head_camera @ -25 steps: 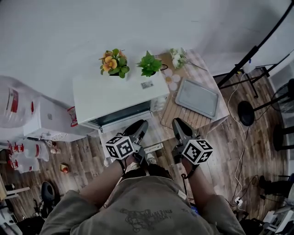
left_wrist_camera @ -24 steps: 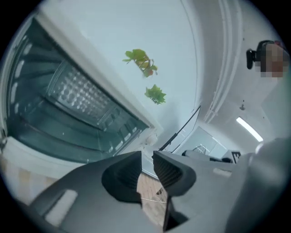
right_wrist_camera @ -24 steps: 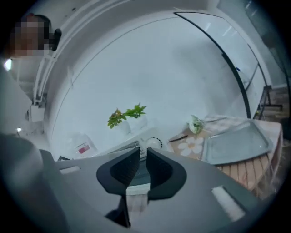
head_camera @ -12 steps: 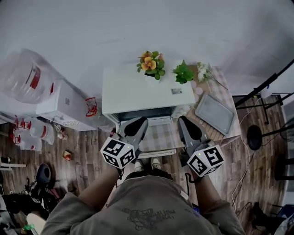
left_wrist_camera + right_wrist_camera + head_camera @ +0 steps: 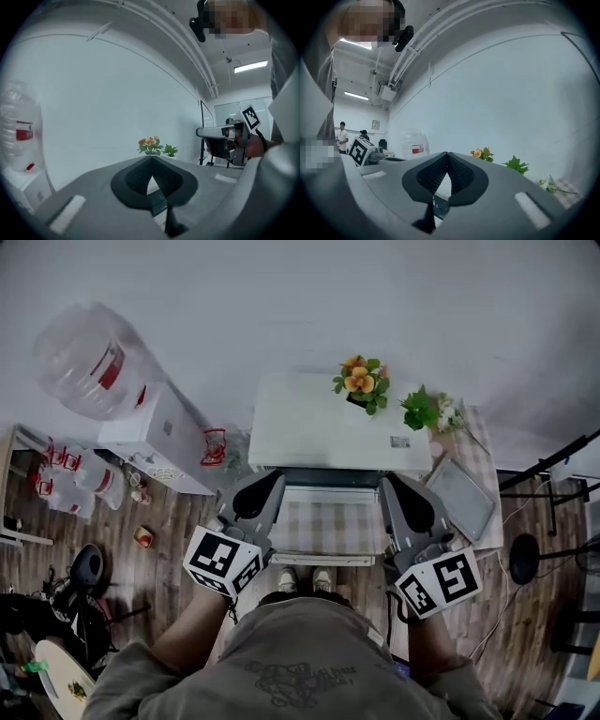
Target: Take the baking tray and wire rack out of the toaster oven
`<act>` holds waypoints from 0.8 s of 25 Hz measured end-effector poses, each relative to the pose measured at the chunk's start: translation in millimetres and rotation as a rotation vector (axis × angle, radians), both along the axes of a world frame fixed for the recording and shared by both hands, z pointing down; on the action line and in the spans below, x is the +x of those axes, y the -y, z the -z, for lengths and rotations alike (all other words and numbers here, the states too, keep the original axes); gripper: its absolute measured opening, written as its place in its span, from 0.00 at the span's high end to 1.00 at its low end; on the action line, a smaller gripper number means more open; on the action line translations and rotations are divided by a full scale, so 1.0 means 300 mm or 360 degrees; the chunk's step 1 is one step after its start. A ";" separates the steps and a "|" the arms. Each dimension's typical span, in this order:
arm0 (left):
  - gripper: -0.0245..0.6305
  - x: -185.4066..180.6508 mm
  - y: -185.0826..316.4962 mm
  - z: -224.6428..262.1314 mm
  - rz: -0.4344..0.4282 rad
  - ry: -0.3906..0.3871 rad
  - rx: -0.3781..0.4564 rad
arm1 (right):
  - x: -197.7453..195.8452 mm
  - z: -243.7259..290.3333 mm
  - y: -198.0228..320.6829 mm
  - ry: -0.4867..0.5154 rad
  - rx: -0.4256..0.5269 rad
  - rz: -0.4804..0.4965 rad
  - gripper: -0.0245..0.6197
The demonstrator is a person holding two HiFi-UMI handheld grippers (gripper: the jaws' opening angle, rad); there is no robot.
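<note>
Two empty grippers, left [image 5: 267,484] and right [image 5: 394,487], hold jaws together; unless opened, they would bump the toaster oven [image 5: 337,423] rather than grip anything inside.

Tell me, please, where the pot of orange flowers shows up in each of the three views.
Head view: orange flowers upper middle, right of centre, on the white toaster oven.
Left gripper view: orange flowers centred across, just below mid-height.
Right gripper view: orange flowers right of centre, below mid-height.
Shared landmark: the green plant, just right of the flowers in every view.
</note>
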State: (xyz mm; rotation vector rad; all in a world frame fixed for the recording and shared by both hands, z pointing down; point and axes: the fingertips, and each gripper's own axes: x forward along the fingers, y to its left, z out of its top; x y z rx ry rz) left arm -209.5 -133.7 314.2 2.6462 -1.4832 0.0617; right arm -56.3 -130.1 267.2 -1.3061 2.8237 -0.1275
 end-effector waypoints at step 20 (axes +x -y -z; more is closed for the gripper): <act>0.96 -0.118 -0.052 0.194 0.0086 0.0226 0.0262 | -0.147 0.070 -0.022 -0.0021 0.0075 0.0130 0.92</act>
